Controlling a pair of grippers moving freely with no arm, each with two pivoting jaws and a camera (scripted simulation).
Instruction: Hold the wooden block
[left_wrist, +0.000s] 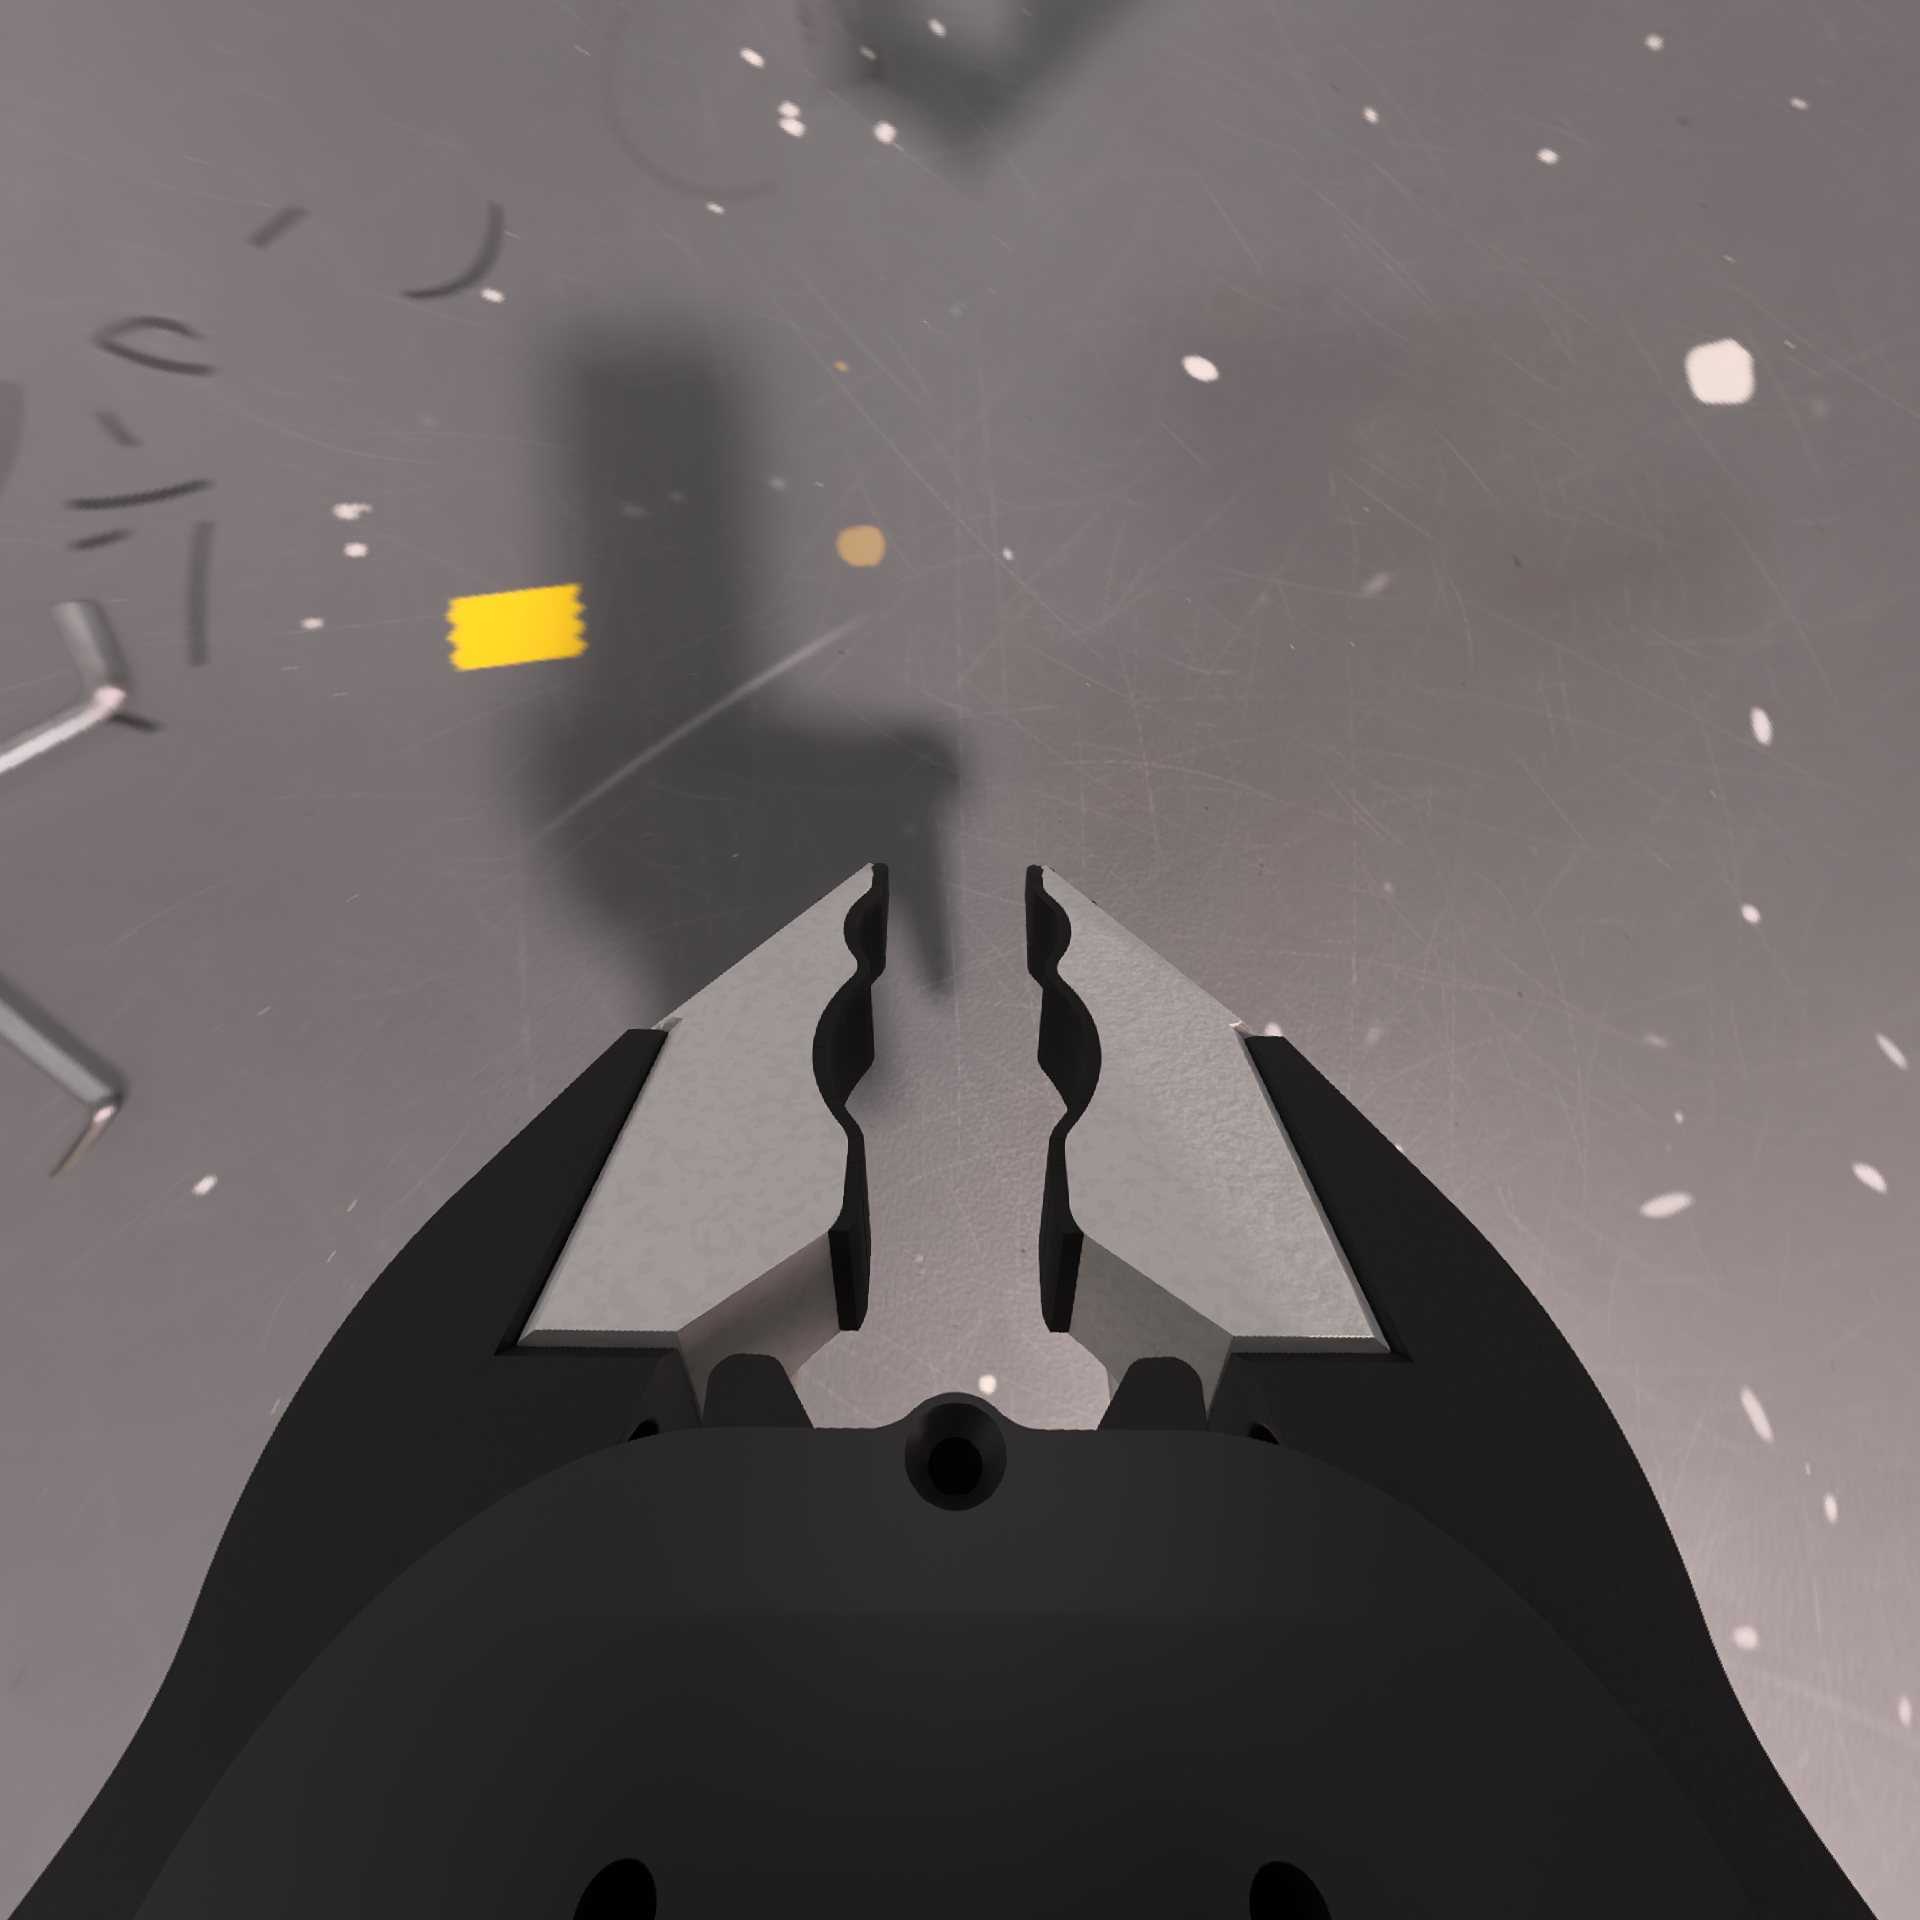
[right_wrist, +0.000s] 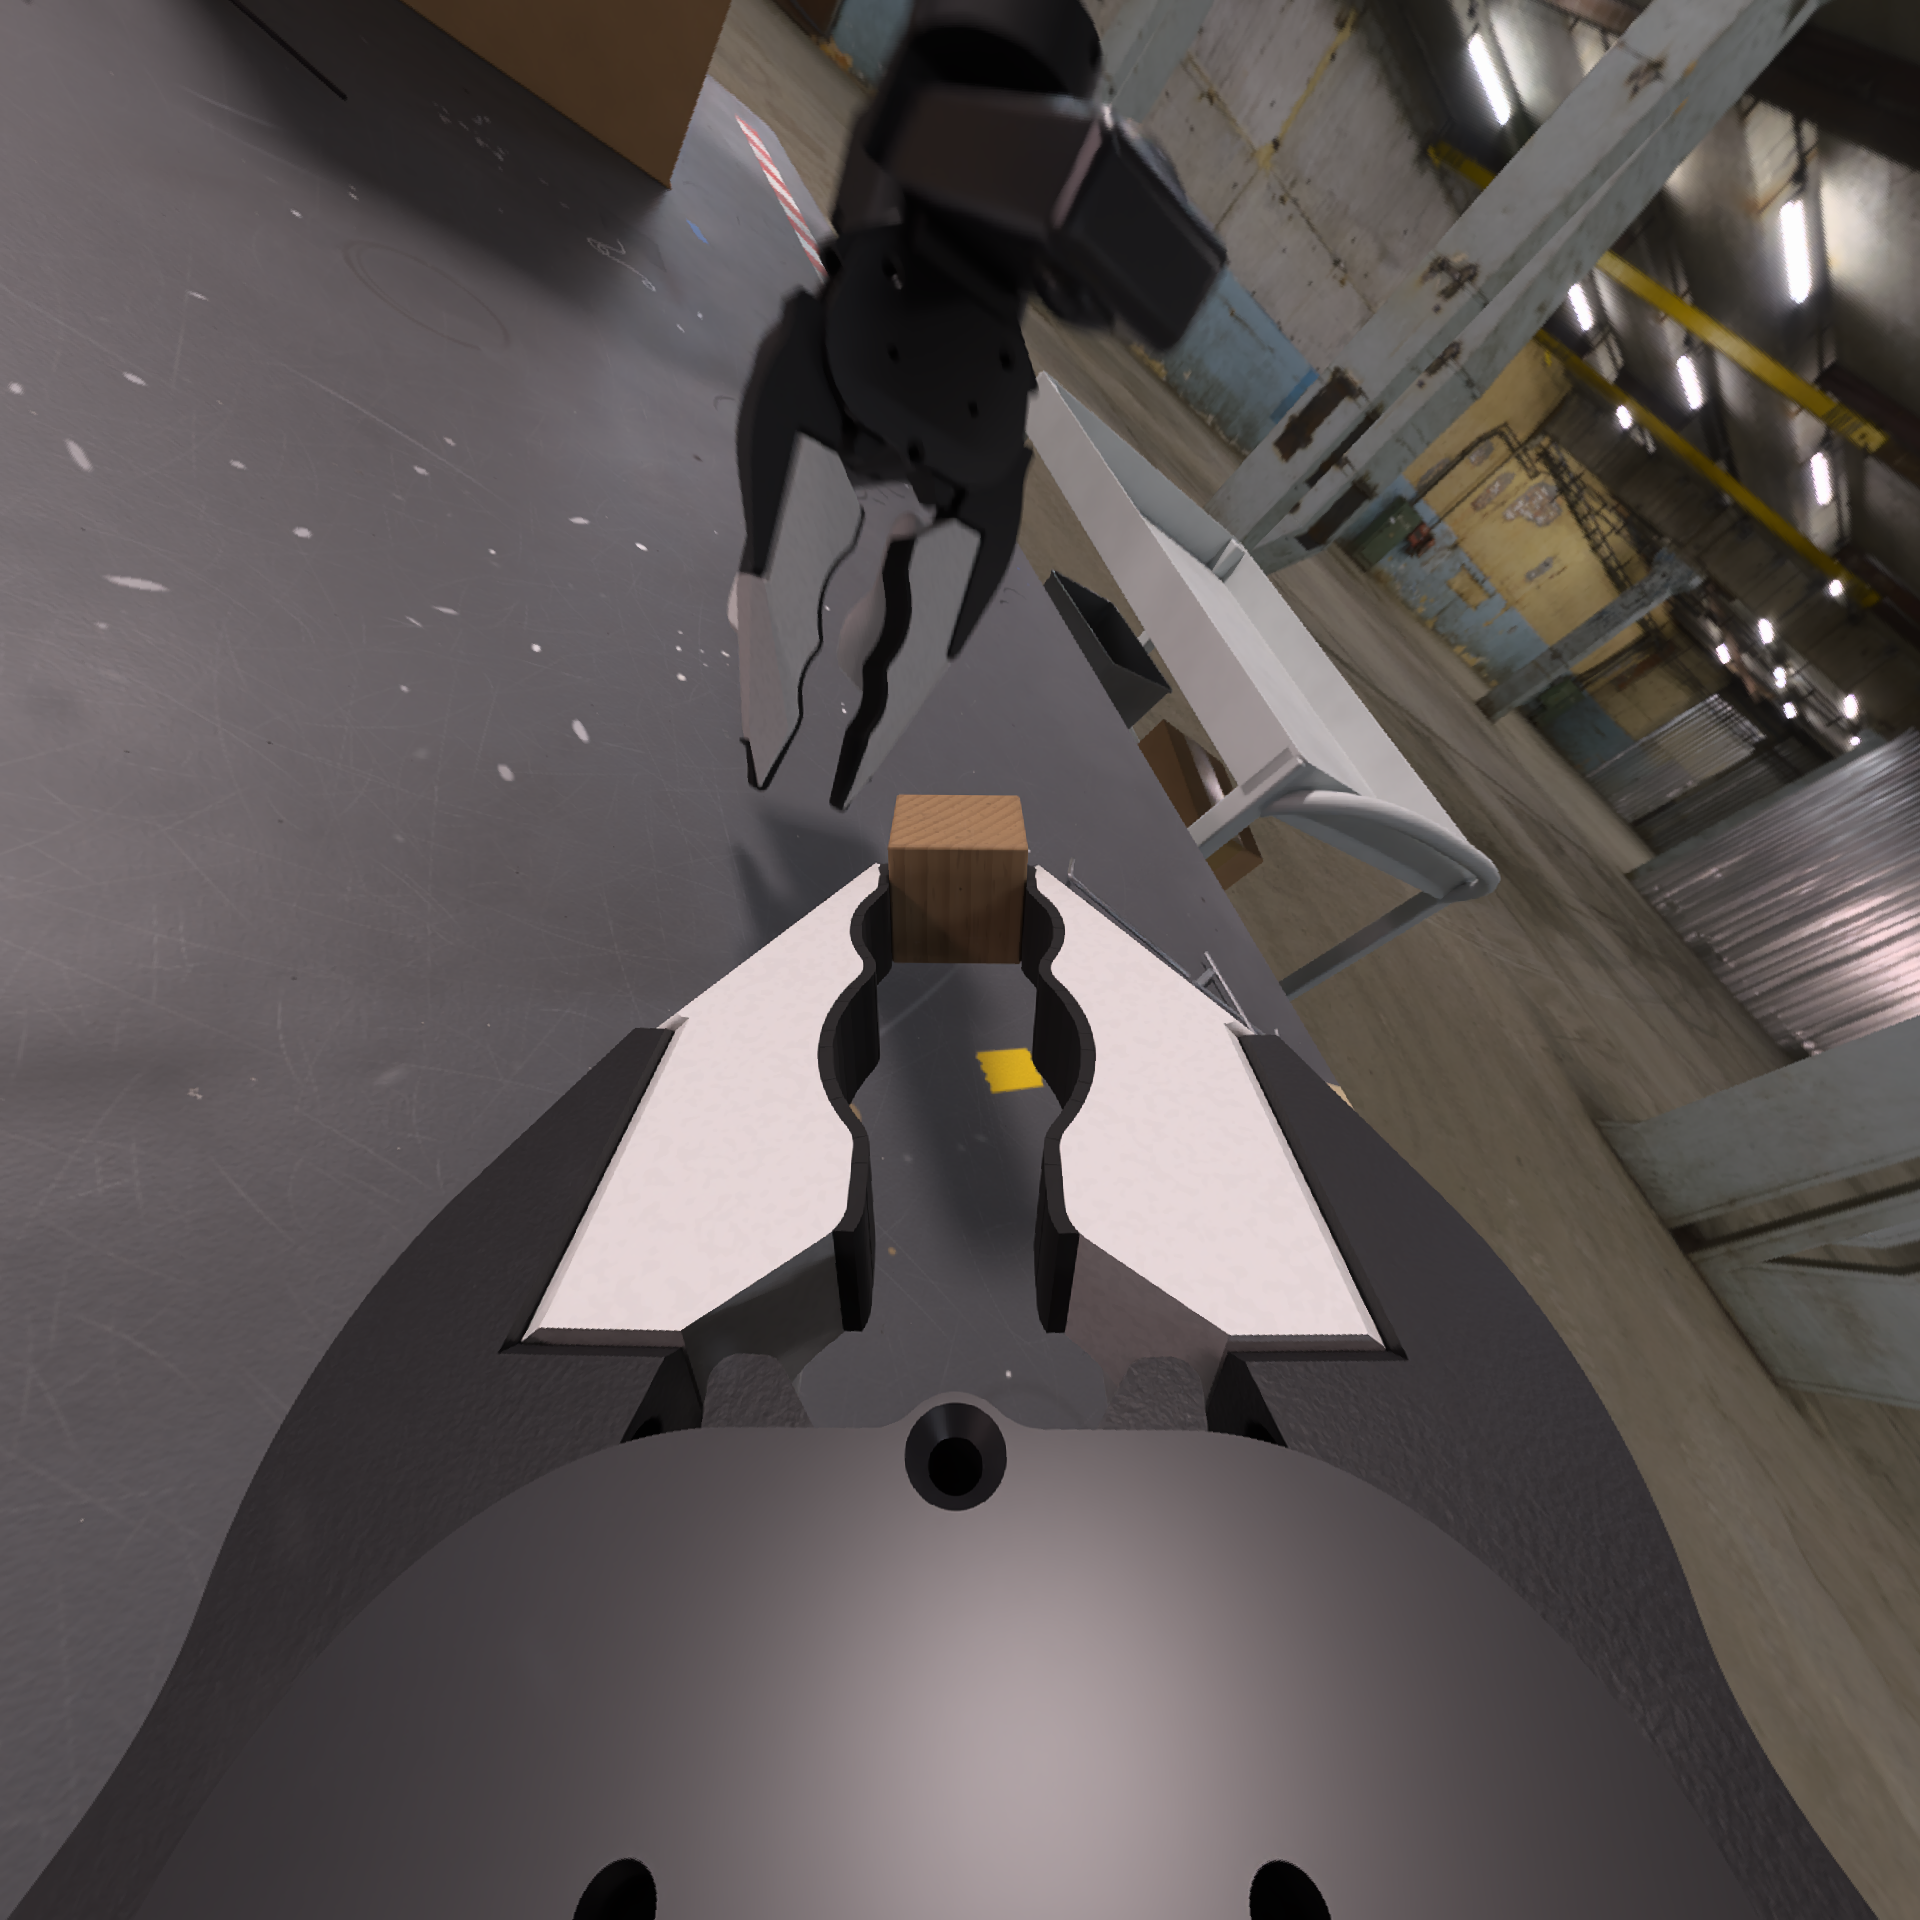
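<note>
A small brown wooden block (right_wrist: 957, 894) sits between the fingertips of my right gripper (right_wrist: 957, 914), whose pads touch its two sides; the gripper is shut on it above the grey table (right_wrist: 312, 727). My left gripper (left_wrist: 956, 883) is open and empty, pointing down at the scratched grey table (left_wrist: 1351, 727); the block does not show in its view. In the right wrist view the left gripper (right_wrist: 805, 779) hangs just beyond and left of the block, fingers apart, not touching it.
A yellow tape patch (left_wrist: 516, 624) lies on the table, also showing in the right wrist view (right_wrist: 1010, 1070). Metal hex keys (left_wrist: 83, 696) lie at the left. A cardboard box (right_wrist: 582, 73) stands far back. The table edge (right_wrist: 1174, 862) runs close on the right, with a white bench (right_wrist: 1195, 582) beyond.
</note>
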